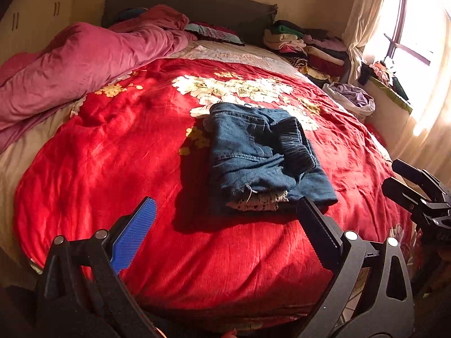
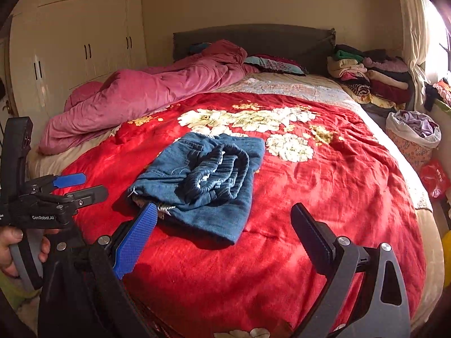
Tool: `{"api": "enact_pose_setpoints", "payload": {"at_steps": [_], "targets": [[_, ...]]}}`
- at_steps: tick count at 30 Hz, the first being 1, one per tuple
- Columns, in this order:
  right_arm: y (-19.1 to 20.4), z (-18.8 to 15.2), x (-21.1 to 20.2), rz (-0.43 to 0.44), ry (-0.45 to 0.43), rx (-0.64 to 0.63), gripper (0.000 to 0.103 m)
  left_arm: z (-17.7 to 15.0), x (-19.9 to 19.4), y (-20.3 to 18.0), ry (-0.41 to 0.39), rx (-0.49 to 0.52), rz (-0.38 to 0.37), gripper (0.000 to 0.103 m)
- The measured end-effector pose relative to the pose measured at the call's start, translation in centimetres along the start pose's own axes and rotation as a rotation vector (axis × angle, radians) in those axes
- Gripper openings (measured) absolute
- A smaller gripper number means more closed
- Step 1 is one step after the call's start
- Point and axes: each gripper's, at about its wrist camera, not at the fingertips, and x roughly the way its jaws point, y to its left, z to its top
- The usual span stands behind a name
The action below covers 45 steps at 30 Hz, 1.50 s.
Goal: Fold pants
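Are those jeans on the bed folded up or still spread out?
Folded: the jeans lie as a compact layered bundle on the red blanket, waistband on top.

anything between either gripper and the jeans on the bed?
Nothing visible. The folded jeans lie alone on the red blanket, with only bare blanket in front of the left gripper and the right gripper. Both have open, empty jaws.

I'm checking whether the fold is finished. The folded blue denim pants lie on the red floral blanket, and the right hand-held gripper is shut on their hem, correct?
Not quite. The folded blue denim pants do lie on the red floral blanket, but the right hand-held gripper is open and holds nothing, clear of the hem. The right wrist view shows it.
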Motion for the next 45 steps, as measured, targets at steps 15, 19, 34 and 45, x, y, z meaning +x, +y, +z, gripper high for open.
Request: {"api": "enact_pose_setpoints", "payload": {"at_steps": [15, 19, 34, 45], "targets": [[0.7, -3.4, 2.4, -0.045, 0.104, 0.028, 0.095, -2.3, 1.5, 0.9, 0.07, -0.029, 0.012, 0.093], [0.8, -3.3, 2.6, -0.042, 0.101, 0.03, 0.095, -2.3, 1.6, 1.2, 0.069, -0.039, 0.013, 0.093], [0.9, -3.0, 2.7, -0.028, 0.103, 0.029, 0.095, -2.2, 1.3, 1.0, 0.064, -0.026, 0.023, 0.093], [0.8, -3.0, 2.6, -0.031, 0.105, 0.031, 0.095, -2.0, 1.2, 1.0, 0.065, -0.022, 0.042, 0.093]]}}
